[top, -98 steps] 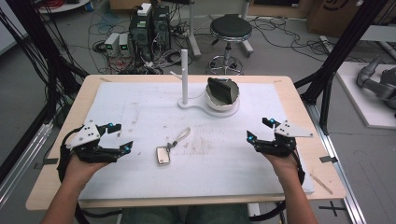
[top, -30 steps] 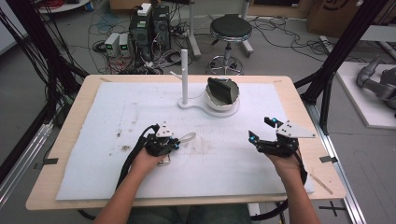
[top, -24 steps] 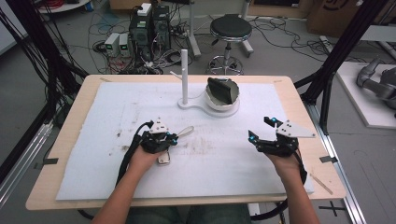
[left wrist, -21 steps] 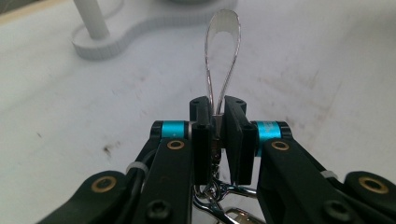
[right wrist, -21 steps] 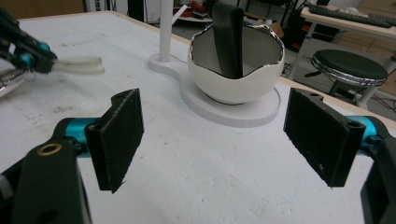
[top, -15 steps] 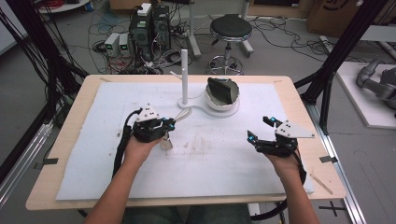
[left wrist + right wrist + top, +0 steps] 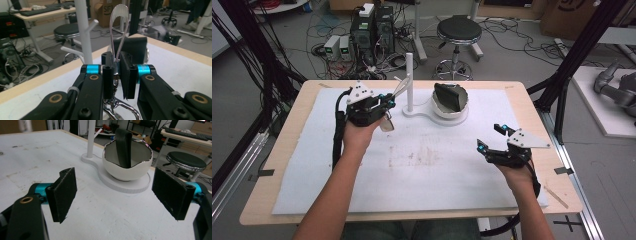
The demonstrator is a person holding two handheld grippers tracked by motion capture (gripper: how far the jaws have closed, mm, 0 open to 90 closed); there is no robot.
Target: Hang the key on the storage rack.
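Key relation: we see the strap loop (image 7: 120,27) standing up out of the left gripper (image 7: 117,75), with the white stand (image 7: 409,82) just beyond and to the side; in the left gripper view its side peg (image 7: 93,25) slants up at about the loop's height, so we judge the loop has to go over that peg.
Long axis: the loop runs upright from the jaws, roughly parallel to the stand's post.
Nearer hand: the left hand (image 7: 357,135) is close beside the stand; the right gripper (image 7: 494,142) is well apart, near the table's right edge.
Left jaws: clamped together on the foot of the loop; a metal clasp and chain (image 7: 117,105) hang below, and a small tag (image 7: 387,124) dangles under the gripper in the high view.
Right jaws: spread wide, holding and touching nothing, aimed at the white bowl (image 7: 127,162).
Bowl: sits on the stand's round base, with a dark folded thing (image 7: 123,145) standing in it.
Table: covered by a white mat (image 7: 422,170) with faint smudges.
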